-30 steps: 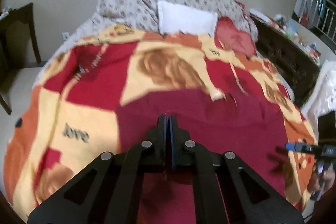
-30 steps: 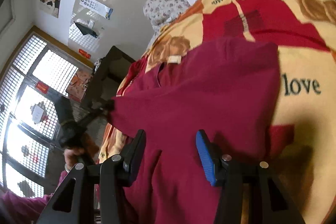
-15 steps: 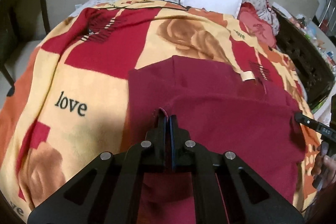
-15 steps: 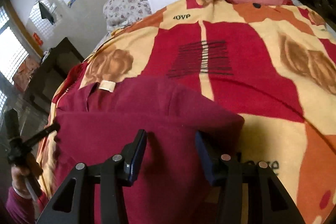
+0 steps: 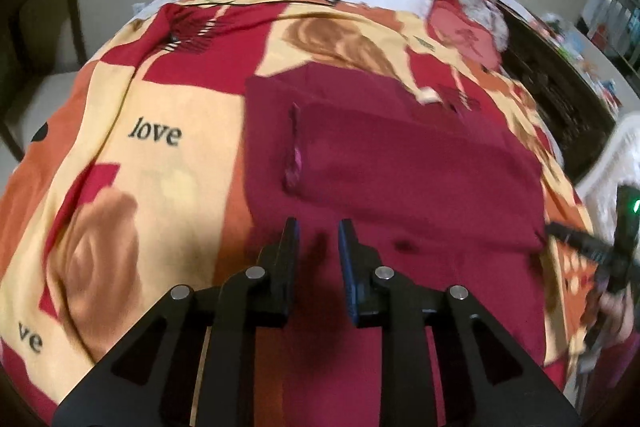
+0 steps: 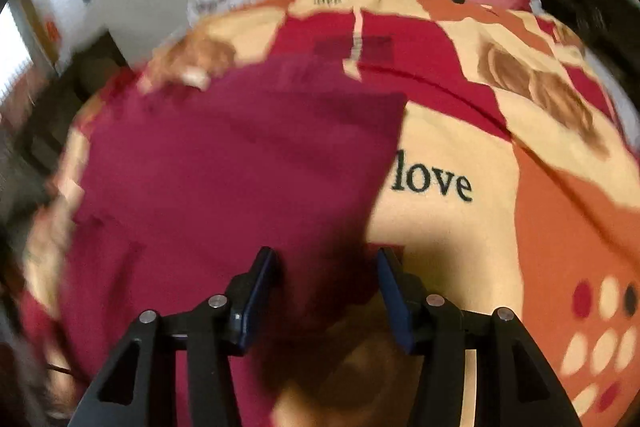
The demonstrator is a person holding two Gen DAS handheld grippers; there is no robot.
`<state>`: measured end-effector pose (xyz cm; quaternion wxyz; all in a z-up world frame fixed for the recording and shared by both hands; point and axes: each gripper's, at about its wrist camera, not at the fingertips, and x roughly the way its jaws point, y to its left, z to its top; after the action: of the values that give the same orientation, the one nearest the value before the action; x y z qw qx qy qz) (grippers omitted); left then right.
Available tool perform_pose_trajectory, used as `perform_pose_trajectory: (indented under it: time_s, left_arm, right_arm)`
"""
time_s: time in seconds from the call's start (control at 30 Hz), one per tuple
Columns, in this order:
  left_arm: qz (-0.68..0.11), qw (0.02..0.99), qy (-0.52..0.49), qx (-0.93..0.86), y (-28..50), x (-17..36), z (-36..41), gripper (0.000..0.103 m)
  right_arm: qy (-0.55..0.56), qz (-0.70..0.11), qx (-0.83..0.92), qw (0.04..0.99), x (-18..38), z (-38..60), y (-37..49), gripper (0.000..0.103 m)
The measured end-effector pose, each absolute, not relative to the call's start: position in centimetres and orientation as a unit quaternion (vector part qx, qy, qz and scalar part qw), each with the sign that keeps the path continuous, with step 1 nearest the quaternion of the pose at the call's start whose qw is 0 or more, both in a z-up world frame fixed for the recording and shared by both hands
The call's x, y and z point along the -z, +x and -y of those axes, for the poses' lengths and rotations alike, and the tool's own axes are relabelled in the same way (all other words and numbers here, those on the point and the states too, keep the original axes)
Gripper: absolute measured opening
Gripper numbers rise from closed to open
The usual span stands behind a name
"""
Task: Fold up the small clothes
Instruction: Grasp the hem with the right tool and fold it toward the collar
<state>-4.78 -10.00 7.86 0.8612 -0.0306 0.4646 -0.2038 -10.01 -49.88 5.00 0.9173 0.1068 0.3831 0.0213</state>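
Left wrist view gave us the bed first, its red and yellow "love" blanket covering everything, and on it the maroon garment, lying flat with one panel doubled over the rest. Our left gripper hung just above the near cloth, fingers parted with a narrow gap and nothing between them. In the right wrist view the right gripper sat at the garment's near edge, fingers spread wide, also empty. We judged the risk plain: with both grippers off the cloth, nothing pinned that folded panel, and its raised seam looked ready to spring back or skew. The soft blanket could bunch under a pull, and maroon on red made a mis-grab of the blanket likely. Smallest, the pale neck label showed near the far edge.
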Motion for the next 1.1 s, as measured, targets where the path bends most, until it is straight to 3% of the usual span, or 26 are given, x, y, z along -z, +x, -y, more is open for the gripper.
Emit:
perform_pose_trajectory:
  time_s: [0.13, 0.37, 0.43, 0.47, 0.73, 0.77, 0.8, 0.83, 1.07, 1.1]
  left_arm:
    - [-0.473, 0.85, -0.03, 0.23, -8.0, -8.0, 9.6, 0.034]
    - [-0.502, 0.822, -0.029, 0.267, -12.9, -7.3, 9.2, 0.035]
    - [-0.51, 0.816, -0.036, 0.271, -14.0, -6.5, 9.0, 0.04]
    - [-0.513, 0.813, -0.038, 0.273, -14.3, -6.2, 9.0, 0.046]
    - [-0.535, 0.802, -0.036, 0.263, -15.7, -4.0, 9.1, 0.046]
    - [-0.535, 0.803, -0.035, 0.26, -15.7, -3.8, 9.1, 0.046]
    - [-0.538, 0.802, -0.037, 0.257, -15.8, -3.4, 9.1, 0.046]
    - [-0.541, 0.801, -0.039, 0.254, -15.7, -3.2, 8.9, 0.046]
    - [-0.537, 0.801, -0.044, 0.26, -15.7, -4.1, 8.2, 0.046]
    - [-0.535, 0.803, -0.044, 0.258, -15.7, -4.3, 8.2, 0.046]
  right_arm:
    - [0.11, -0.374, -0.078, 0.918, -6.2, 47.7, -14.1, 0.05]
    - [0.124, -0.417, -0.1, 0.895, -4.2, 44.7, -20.0, 0.051]
    - [0.17, -0.417, -0.104, 0.887, -2.7, 45.7, -20.7, 0.051]
    - [0.203, -0.419, -0.101, 0.879, -1.6, 46.3, -20.6, 0.051]
    - [0.26, -0.376, -0.058, 0.887, 0.7, 47.9, -14.9, 0.051]
    - [0.258, -0.375, -0.059, 0.888, 0.9, 47.9, -14.2, 0.047]
    - [0.249, -0.371, -0.058, 0.893, 0.9, 47.7, -13.8, 0.025]
    - [0.229, -0.371, -0.046, 0.899, 0.9, 47.5, -13.4, 0.012]
    - [0.08, -0.368, 0.008, 0.926, -2.4, 47.0, -15.2, 0.006]
    - [0.063, -0.372, 0.031, 0.926, -2.3, 47.3, -15.1, 0.0]
